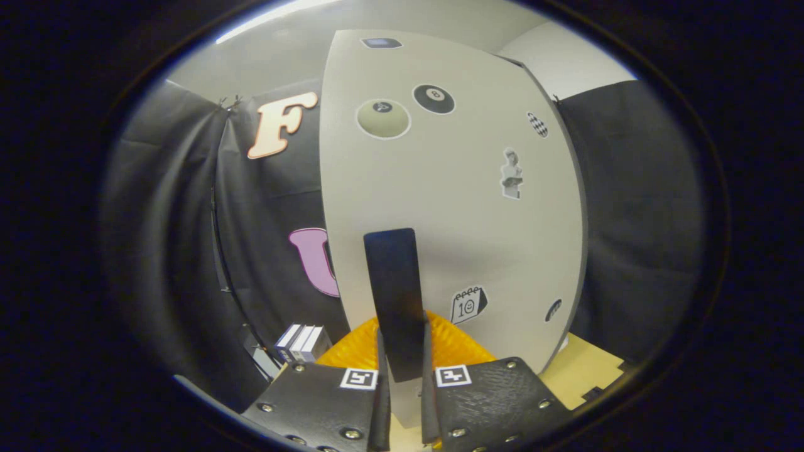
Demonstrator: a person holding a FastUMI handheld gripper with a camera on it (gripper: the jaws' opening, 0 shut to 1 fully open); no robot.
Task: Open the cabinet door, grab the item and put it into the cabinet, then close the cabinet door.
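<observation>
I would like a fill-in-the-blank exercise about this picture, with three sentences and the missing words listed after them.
1. The gripper has its jaws closed on the dark ____ of the cabinet door.
2. The sticker of a black billiard ball on the door bears the number ____.
3. Low down behind the handle lies an item whose colour is ____.

Missing words: handle; 8; orange

Hand-held gripper (402,376) with both fingers pressed on the dark handle (394,301) between them, sticker-covered white cabinet door (452,220) just beyond, small boxes (303,343) to its left, tabletop (581,367) to its right
</observation>
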